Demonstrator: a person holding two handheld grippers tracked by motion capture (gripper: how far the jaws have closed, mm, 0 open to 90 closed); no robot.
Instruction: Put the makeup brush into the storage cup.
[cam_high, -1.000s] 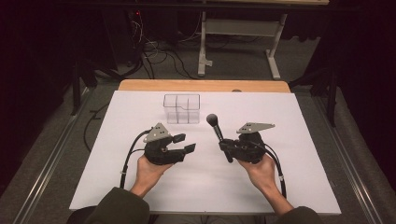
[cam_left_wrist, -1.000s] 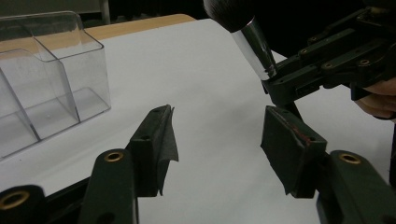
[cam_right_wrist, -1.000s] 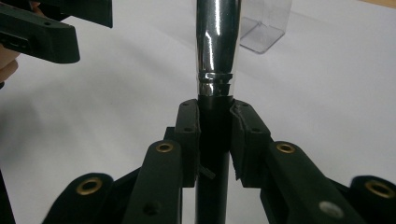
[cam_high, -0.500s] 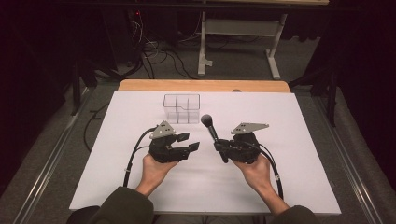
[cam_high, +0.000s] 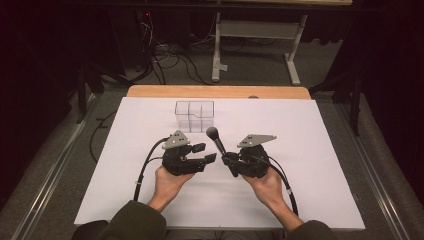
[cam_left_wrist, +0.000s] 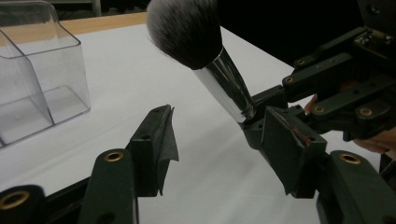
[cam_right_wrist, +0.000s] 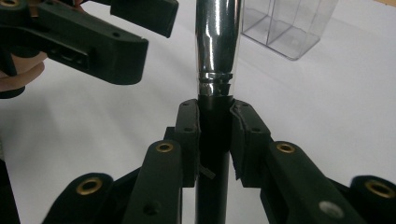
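Item: makeup brush (cam_high: 218, 142), gripped by its black handle in the right hand-held gripper (cam_high: 231, 161).

Long axis tilted, bristles up and toward the clear organizer (cam_high: 194, 114) beyond. Left hand-held gripper (cam_high: 205, 153) released, jaws apart, just beside the ferrule. White surface (cam_high: 310, 150); dark room, cables behind.

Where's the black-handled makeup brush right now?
High view: black-handled makeup brush sits mid-table, clamped in the right gripper, bristles tilted toward the clear plastic organizer.
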